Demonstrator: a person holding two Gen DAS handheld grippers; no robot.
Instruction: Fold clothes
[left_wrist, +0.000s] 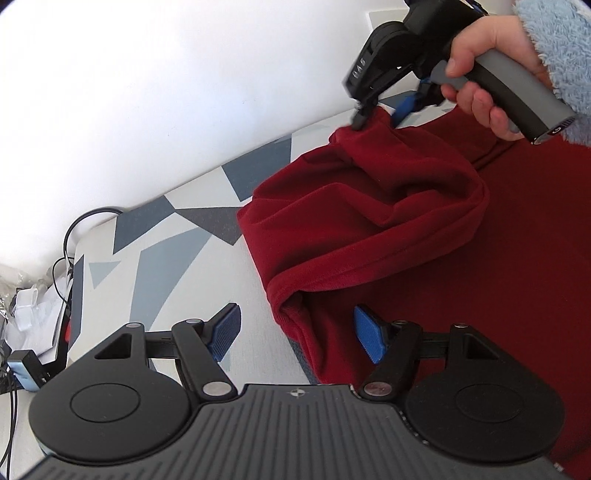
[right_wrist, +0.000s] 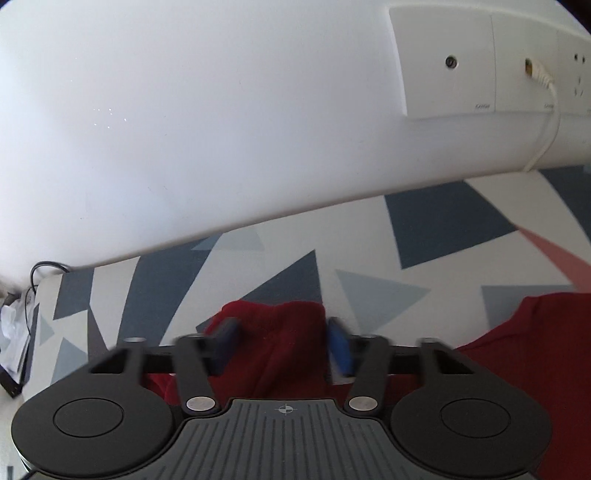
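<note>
A dark red garment (left_wrist: 369, 221) lies bunched on the patterned table cover (left_wrist: 155, 251). My left gripper (left_wrist: 295, 328) is open. A folded ribbed edge (left_wrist: 291, 314) of the garment sits between its blue pads (left_wrist: 369, 336), nearer the right one, with neither pad pressing it. A hand in a fluffy blue sleeve (left_wrist: 554, 48) holds my right gripper (left_wrist: 380, 114) over a raised peak of the garment at the far side. In the right wrist view my right gripper (right_wrist: 282, 343) has its jaws apart. A hump of red cloth (right_wrist: 280, 332) stands between the blurred pads.
A white wall (right_wrist: 221, 129) rises behind the table, with socket plates (right_wrist: 447, 62) and a white cable (right_wrist: 546, 133) at the upper right. Off the table's left end are black cables (left_wrist: 74, 229), white packaging (left_wrist: 29, 310) and a small device (left_wrist: 22, 365).
</note>
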